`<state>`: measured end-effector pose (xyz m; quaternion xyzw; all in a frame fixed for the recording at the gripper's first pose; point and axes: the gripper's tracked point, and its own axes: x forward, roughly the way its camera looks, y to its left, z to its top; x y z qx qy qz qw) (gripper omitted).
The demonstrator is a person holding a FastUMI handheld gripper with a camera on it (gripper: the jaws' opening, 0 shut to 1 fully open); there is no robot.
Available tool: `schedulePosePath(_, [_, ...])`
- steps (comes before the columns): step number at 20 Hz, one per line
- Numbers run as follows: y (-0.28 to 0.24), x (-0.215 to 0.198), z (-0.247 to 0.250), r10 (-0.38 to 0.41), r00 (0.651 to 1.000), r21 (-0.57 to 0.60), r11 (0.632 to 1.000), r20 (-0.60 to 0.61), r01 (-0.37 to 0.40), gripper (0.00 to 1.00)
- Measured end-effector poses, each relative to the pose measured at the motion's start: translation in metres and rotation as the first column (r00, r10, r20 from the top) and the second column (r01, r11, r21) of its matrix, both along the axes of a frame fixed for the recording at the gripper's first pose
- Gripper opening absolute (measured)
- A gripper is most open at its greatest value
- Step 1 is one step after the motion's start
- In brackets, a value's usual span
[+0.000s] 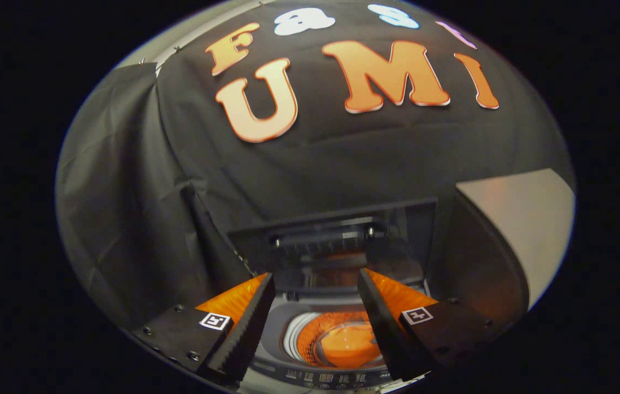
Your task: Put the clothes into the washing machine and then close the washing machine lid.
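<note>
One washing machine with its lid raised lies below the hand-held gripper, wide open, empty.

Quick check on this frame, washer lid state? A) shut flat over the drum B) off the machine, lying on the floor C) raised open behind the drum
C: the lid stands raised behind the open drum, which shows between the open gripper fingers, nothing held.
</note>
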<state>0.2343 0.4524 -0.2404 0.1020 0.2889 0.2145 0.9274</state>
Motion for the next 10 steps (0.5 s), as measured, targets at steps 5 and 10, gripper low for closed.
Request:
schedulePosePath(5, [0.01, 0.056, 0.068, -0.023, 0.995, 0.032, 0.999, 0.096, 0.02, 0.98])
schedulePosePath(10, [0.022, 0.122, 0.053, -0.006, 0.993, -0.075, 0.997, 0.115, 0.015, 0.98])
